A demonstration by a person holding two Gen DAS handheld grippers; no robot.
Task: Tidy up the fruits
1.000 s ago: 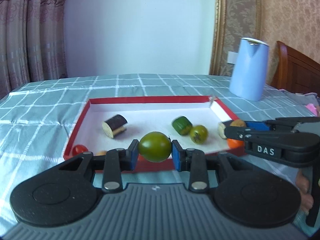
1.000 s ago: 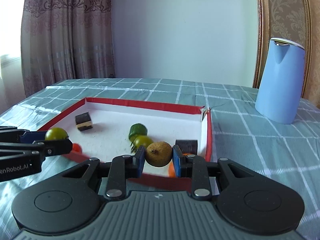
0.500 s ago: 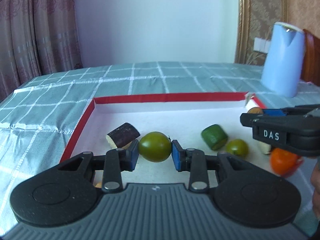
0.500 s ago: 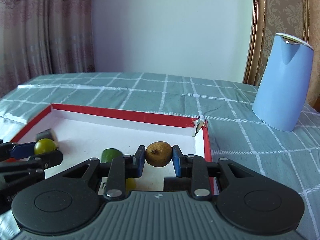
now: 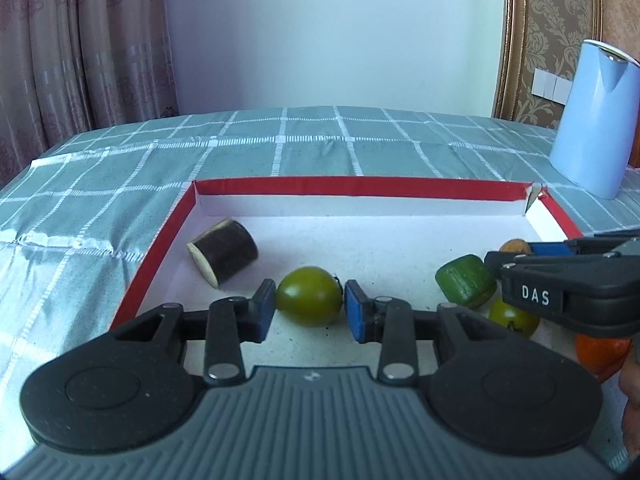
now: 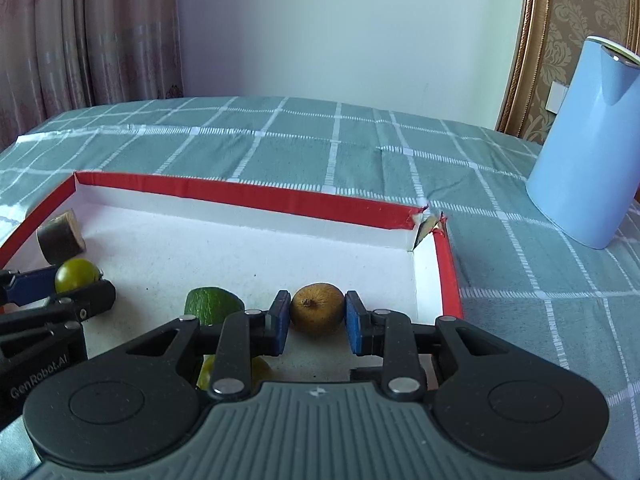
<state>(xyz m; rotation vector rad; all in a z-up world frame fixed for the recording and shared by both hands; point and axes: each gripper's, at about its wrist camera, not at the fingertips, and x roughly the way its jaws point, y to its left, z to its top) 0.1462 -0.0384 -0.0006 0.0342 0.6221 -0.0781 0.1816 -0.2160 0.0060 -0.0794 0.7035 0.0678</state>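
In the left wrist view, the green tomato (image 5: 309, 295) sits at centre frame on the floor of the red-rimmed tray (image 5: 360, 186), between the pads of the left gripper (image 5: 309, 312), whose jaws have just been opening and stand slightly clear of it. In the right wrist view, the right gripper (image 6: 316, 322) at centre frame is clamped on the brown kiwi (image 6: 317, 314) above the tray's right corner.

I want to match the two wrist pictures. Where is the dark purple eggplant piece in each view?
Left wrist view: the eggplant piece lies in the box's left part, beyond the left gripper.
Right wrist view: the eggplant piece sits at the far left edge, near the box's left wall.
Shared landmark: the torn corner of the red box.
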